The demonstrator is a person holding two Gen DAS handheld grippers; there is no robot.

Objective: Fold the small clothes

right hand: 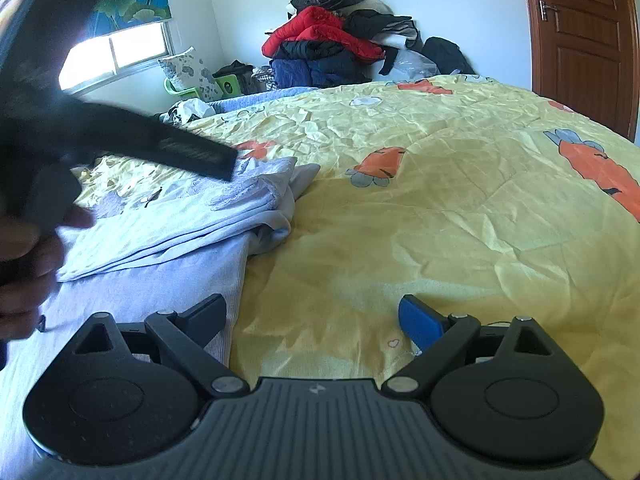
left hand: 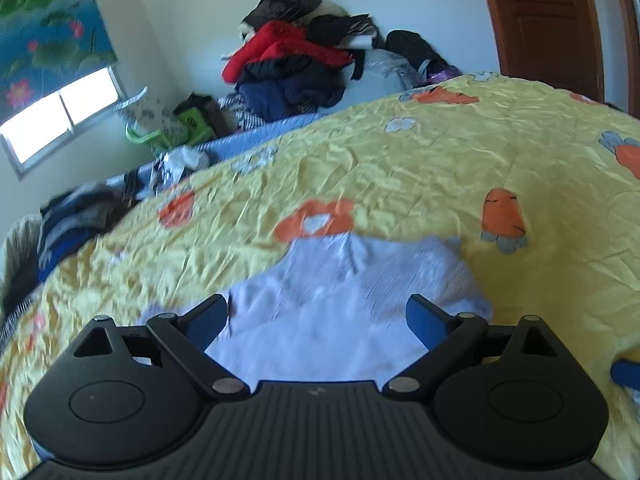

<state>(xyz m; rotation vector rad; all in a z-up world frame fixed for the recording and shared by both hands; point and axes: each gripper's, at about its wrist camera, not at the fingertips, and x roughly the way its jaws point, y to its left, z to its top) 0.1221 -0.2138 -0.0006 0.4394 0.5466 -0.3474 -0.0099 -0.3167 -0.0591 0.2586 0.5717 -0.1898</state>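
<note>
A small pale lavender garment lies on the yellow carrot-print quilt. In the left wrist view my left gripper is open just above the garment, its fingers spread over the cloth, holding nothing. In the right wrist view the garment lies at the left, partly folded with layered edges. My right gripper is open and empty above the garment's right edge and the bare quilt. The left gripper and hand show blurred at the left of the right wrist view.
A pile of dark and red clothes sits against the far wall beyond the bed. More clothes lie at the bed's left edge. A brown door stands at the right, a window at the left.
</note>
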